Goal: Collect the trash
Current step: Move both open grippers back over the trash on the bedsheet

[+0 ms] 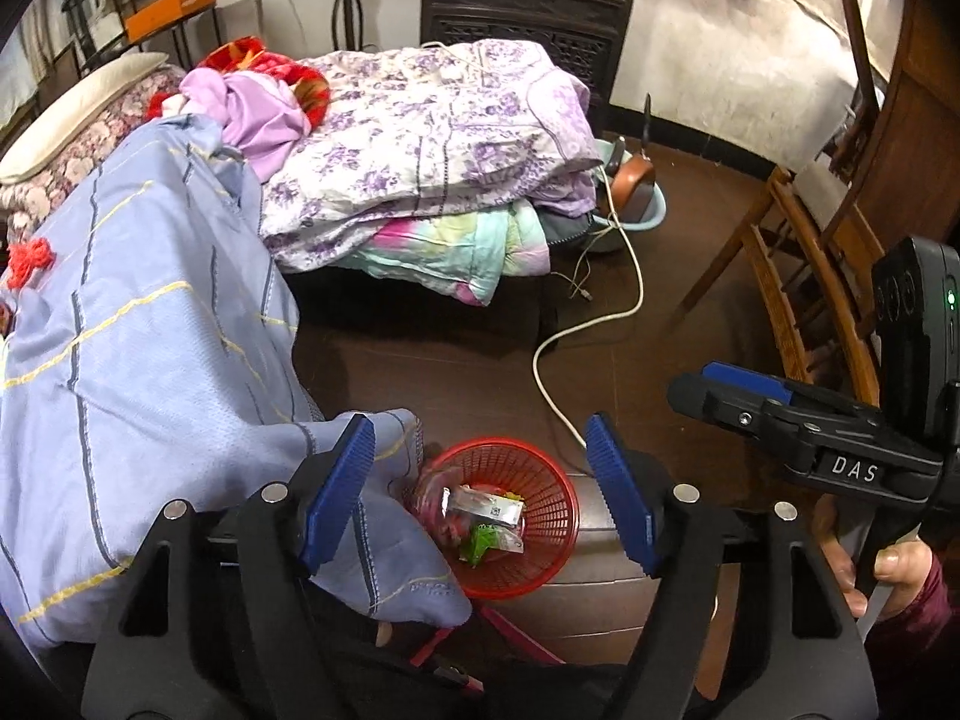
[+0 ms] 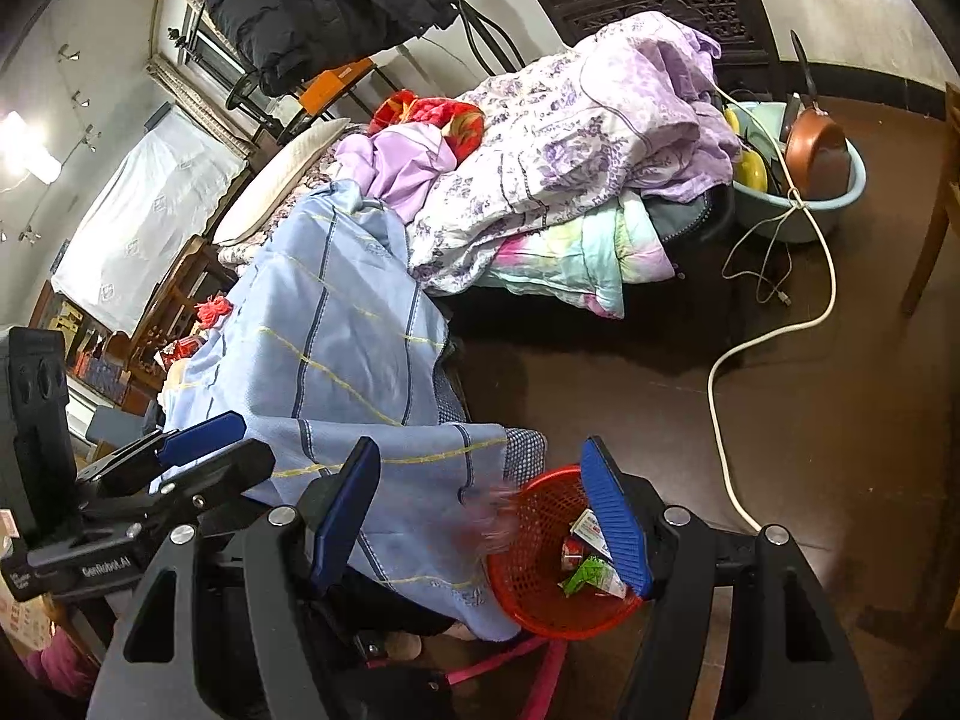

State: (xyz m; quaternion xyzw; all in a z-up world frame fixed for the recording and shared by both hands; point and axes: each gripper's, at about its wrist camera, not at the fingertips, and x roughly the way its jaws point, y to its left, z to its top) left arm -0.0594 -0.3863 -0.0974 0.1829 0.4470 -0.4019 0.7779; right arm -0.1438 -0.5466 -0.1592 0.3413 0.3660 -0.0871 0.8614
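Both grippers hang above a red basket (image 1: 501,516) that stands on the dark floor (image 1: 468,360) beside the bed. The left gripper (image 1: 480,498) has its jaws wide apart with nothing between them, and the right gripper (image 2: 480,516) is the same: jaws spread, empty. In the left wrist view the right gripper (image 1: 729,387) shows from the side with its jaws looking nearly together, so that view contradicts its own camera; I go by the wrist view.

The trash (image 1: 486,519) already lies in the basket: a silvery wrapper, a green packet and some red scraps, with a pale blurred thing at the rim (image 2: 498,516) that I cannot identify.

The main risk is the blue bedspread (image 1: 150,330). Its corner hangs off the bed and drapes down just beside the basket, touching or overlapping the rim on that side. A gripper going down for the basket could pinch cloth along with the plastic and drag the bedspread off, or tip the basket and spill the wrappers.

The basket looks light and its mesh wall thin, so a grip on one side of the rim would probably let it tilt or flex out.

A white cable (image 1: 600,324) snakes across the floor near the basket and a pink strap (image 2: 540,660) lies right under it; either could snag a foot or the basket when it is lifted away.
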